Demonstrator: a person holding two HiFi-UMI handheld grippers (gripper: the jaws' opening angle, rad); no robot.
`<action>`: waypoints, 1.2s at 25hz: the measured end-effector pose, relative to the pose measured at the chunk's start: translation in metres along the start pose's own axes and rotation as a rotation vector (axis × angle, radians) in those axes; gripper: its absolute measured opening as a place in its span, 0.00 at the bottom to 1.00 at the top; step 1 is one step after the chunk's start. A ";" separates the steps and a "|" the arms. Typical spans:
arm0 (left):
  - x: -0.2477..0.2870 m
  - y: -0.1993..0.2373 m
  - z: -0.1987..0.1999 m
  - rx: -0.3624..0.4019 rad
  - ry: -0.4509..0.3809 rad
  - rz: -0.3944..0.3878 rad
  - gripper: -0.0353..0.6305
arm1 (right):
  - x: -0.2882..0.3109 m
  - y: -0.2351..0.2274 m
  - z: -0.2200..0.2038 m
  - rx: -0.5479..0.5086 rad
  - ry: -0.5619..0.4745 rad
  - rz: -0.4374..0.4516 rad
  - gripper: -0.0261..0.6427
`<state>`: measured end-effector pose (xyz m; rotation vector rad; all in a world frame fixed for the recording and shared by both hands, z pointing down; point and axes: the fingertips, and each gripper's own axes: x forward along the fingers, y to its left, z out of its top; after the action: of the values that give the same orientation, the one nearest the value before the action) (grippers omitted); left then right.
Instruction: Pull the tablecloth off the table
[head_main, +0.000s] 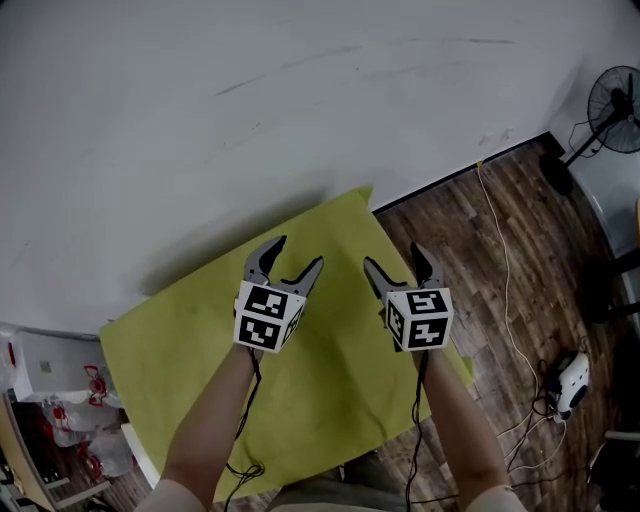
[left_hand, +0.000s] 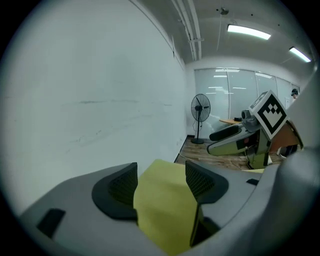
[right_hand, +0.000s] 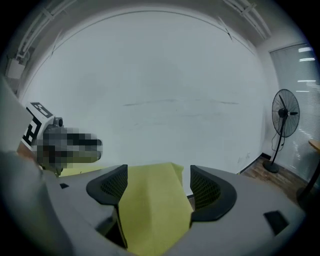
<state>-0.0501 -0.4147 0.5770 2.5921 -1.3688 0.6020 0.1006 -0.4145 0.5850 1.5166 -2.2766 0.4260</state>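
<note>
A yellow-green tablecloth covers the table below me, one corner reaching toward the white wall. Both grippers hover side by side above its middle and point at the wall. The left gripper has its jaws spread with nothing pressed between them. The right gripper stands open the same way. In the left gripper view the tablecloth shows through the gap between the dark pads. The right gripper view shows the tablecloth likewise, with the pads apart from it. Whether the cloth touches the jaws I cannot tell.
A standing fan is on the wooden floor at the far right. A light cable runs along the floor to a white device. Shelves with bags stand at the lower left. The white wall is close behind the table.
</note>
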 end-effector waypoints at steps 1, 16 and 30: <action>0.006 0.001 -0.009 -0.004 0.017 0.001 0.50 | 0.006 -0.002 -0.009 0.001 0.018 0.000 0.61; 0.062 -0.009 -0.137 -0.078 0.320 -0.014 0.59 | 0.055 0.002 -0.129 0.030 0.246 0.016 0.62; 0.064 -0.016 -0.158 -0.128 0.400 -0.024 0.60 | 0.059 -0.002 -0.145 0.014 0.352 -0.019 0.63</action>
<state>-0.0484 -0.4047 0.7483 2.2271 -1.1995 0.9344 0.1013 -0.3990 0.7406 1.3457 -1.9875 0.6489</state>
